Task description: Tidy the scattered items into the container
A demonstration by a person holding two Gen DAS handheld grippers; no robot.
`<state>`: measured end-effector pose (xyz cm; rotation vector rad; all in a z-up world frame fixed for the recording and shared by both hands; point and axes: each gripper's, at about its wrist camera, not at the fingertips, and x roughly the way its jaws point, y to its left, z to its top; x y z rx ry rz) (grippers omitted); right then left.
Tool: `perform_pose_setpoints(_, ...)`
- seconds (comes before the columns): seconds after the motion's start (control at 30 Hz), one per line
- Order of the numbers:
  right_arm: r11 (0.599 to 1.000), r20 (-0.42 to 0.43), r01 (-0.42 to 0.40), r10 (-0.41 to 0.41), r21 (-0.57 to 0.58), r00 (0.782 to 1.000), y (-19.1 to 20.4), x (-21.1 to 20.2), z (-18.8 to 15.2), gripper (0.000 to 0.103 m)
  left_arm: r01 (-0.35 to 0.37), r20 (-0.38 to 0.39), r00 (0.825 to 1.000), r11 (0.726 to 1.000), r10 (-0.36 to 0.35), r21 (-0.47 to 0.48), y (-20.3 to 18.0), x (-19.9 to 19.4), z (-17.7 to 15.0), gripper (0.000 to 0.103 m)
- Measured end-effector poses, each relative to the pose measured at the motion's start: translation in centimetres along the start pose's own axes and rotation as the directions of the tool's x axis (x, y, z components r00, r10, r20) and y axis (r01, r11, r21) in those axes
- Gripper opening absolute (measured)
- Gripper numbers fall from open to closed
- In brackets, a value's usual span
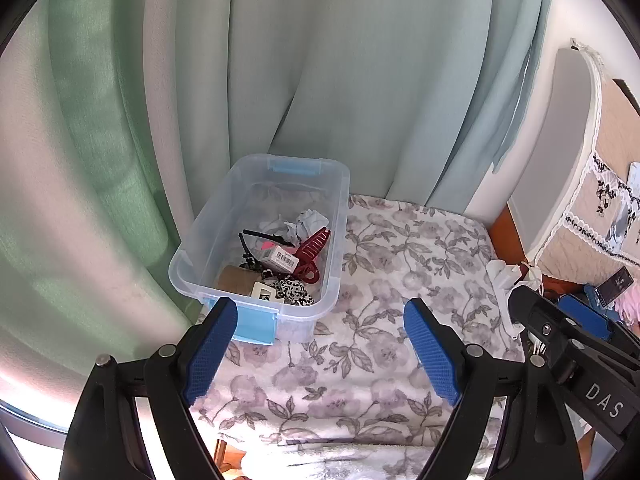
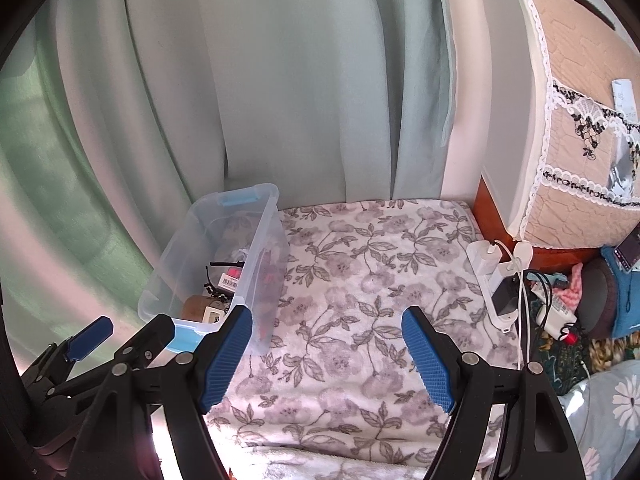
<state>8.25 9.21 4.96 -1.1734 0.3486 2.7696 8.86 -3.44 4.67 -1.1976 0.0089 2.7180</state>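
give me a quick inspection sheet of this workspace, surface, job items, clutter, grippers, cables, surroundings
surface: floral blanket; no loose items seen on its open stretch.
job's things: clear plastic bin at the blanket's left edge, lid off, holding a red claw clip, a barcoded box, a black headband, a black-and-white patterned fabric item and more.
clutter: bottle and mixed items in a pile at the right.
grippers: left gripper and right gripper open, nothing between the fingers.
cables: white power strip with chargers and a white cable by the blanket's right edge.
surroundings: pale green curtain behind; lace-trimmed cover on something at the right.
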Motion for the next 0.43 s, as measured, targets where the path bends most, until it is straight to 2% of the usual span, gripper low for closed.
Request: perform_pose_setpoints(0.43, 1.0, -0.013, -0.011, 0.011, -0.001, 1.0, 0.15, 0.33, -0.27, 0.081, -0.005, 0.006, 1.0, 1.0, 0.005, -0.012, 0.32, -0.22, -0.17, 0.086)
